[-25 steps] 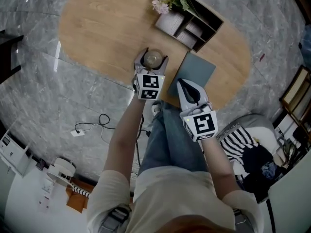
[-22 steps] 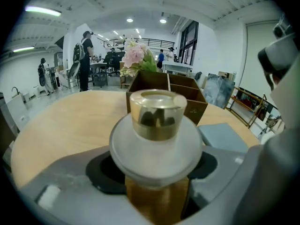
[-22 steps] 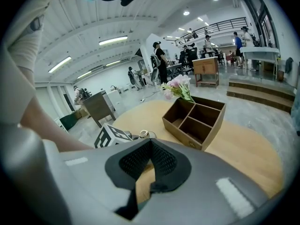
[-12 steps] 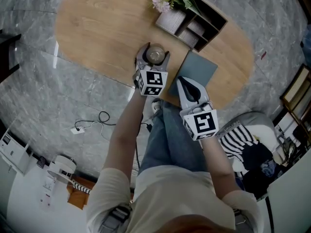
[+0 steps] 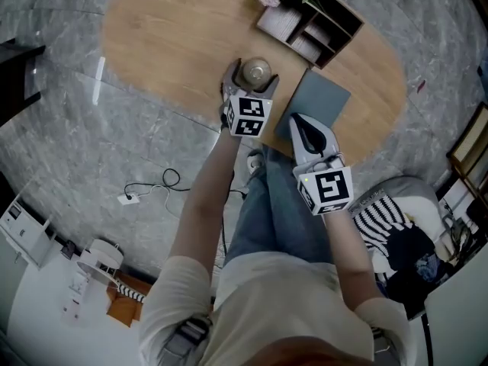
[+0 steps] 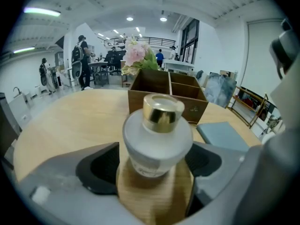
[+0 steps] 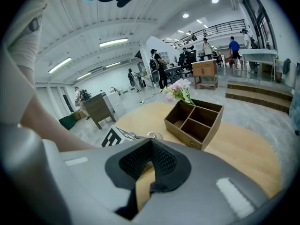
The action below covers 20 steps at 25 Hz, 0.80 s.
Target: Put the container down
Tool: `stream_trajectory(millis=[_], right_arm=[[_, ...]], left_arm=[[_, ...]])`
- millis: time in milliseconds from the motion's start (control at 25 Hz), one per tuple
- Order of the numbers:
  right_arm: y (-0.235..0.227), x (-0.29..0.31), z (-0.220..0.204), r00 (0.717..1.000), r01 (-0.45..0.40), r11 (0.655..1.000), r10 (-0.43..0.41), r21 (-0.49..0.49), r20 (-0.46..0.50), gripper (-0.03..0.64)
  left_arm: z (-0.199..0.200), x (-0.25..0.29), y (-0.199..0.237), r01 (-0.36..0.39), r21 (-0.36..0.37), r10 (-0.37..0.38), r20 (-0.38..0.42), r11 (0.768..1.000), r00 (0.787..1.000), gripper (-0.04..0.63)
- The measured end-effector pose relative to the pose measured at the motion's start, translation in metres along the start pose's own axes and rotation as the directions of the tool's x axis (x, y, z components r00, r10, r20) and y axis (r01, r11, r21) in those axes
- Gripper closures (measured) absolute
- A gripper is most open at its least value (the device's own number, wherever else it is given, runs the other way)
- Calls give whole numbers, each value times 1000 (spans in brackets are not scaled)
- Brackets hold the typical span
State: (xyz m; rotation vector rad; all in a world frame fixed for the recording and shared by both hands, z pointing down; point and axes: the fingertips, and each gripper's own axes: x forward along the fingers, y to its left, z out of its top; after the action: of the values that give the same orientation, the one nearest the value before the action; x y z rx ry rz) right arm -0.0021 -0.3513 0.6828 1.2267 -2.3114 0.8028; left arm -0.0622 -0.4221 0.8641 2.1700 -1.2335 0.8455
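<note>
Right tongs (image 7: 148,165): pressed together with nothing between them, low in the centre of their own view, over the near side of the bench (image 6: 70,121).
Left tongs (image 6: 151,165): spread wide, having just been opening; the dark pads stand clear on either side of the container.
Container (image 6: 157,142): a squat frosted bottle with a gold cap (image 6: 162,112), in the centre of the left gripper view. It stands on the bench between the open pads.
Handling: it looks like thick glass, so probably weighty for its size, rigid, smooth enough to slip, and liable to crack if knocked over.
Where to hold: I'd take it across the round belly under the shoulder, not by the cap, which may lift off.
Axis: the long axis runs straight up, cap on top and base flat on the wood; I see no lean.
Beyond: a grey-blue pad (image 6: 222,135) lies to the right, with a divided wooden box (image 6: 168,90) behind the bottle. Pink flowers (image 6: 137,55) sit above the box's left corner.
</note>
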Motion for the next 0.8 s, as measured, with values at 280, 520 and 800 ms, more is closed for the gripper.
stream_trajectory(millis=[280,520,800], right_arm=[[27,-38,3,999,3,1000,-1,-25,48,615],[57,-73,5,996,-1,999,5,-53,93,615],[98,-121,-3,993,-11,998,18,-58,120,615]], left_arm=[[3,-61,-12,-12,-51,14,45,999,999,158],[9,-124,-31,0,-124,13,103,992,995,160],[20,-215,-55,-17,-186,57,213,982,975,298]])
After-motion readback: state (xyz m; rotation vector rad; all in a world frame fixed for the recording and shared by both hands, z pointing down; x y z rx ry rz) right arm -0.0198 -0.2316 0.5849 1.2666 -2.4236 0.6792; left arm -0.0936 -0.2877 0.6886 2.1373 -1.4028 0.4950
